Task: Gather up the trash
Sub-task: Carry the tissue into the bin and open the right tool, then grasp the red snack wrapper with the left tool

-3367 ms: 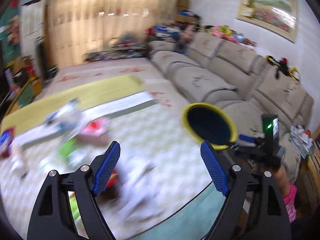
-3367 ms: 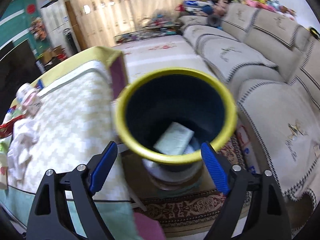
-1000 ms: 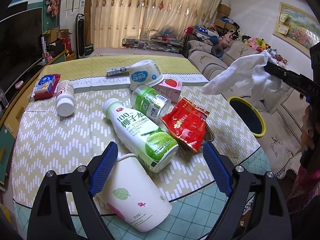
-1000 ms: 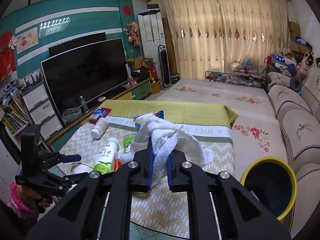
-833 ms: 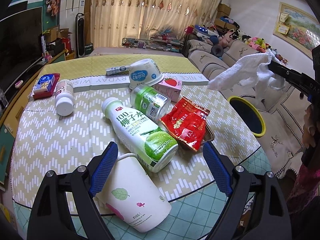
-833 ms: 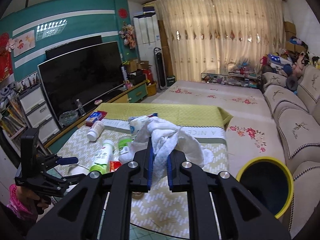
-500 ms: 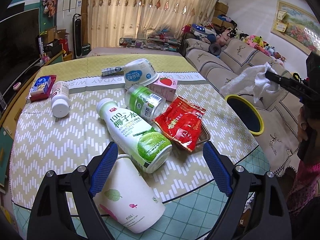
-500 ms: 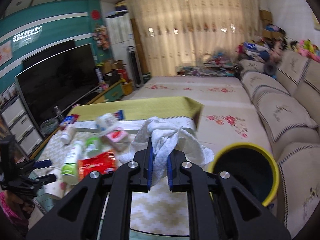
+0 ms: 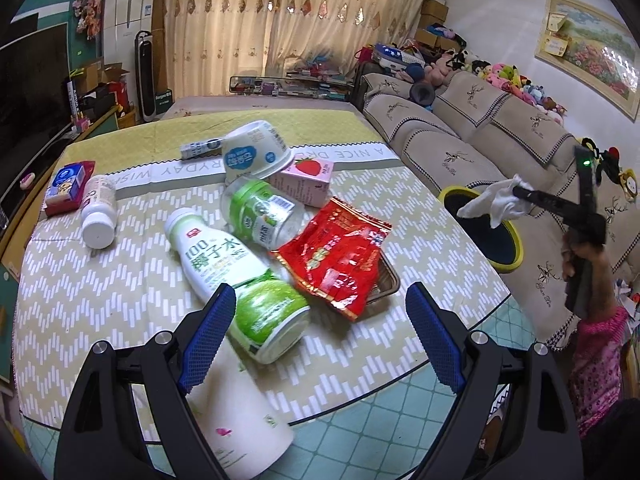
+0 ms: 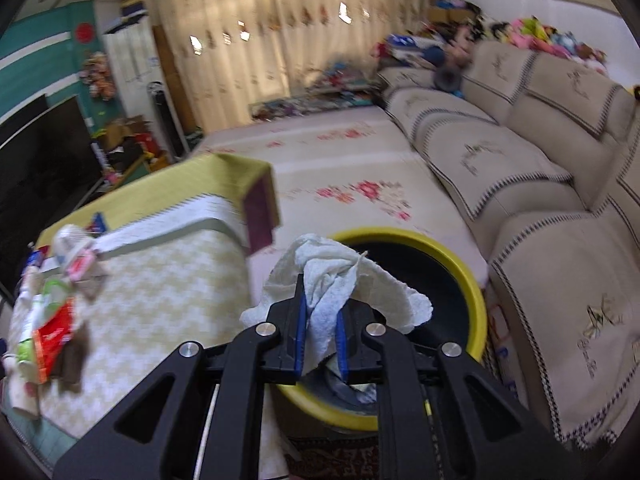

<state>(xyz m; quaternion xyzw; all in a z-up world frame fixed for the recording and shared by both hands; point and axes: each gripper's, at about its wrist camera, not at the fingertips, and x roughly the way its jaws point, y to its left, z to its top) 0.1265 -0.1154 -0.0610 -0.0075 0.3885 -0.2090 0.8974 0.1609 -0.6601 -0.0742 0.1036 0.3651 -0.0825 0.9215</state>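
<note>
The right gripper (image 10: 321,330), clenched on a crumpled white paper towel (image 10: 334,280) just over the yellow-rimmed trash bin (image 10: 476,292), seems ready to release it, while the left gripper (image 9: 316,344) hovers spread wide above the green-labelled drink bottle (image 9: 236,268).

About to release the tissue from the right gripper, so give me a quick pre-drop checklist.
1. Right gripper shut on the crumpled tissue: ok.
2. Tissue over the mouth of the yellow-rimmed bin: ok in both views.
3. Bin mouth unblocked: ok.
4. Tissue free to fall once the jaws open: cannot tell, it drapes over both fingers.
5. Left gripper open and empty for the next pick: ok.
6. Table trash left: not ok, green bottle and red wrapper remain.
</note>
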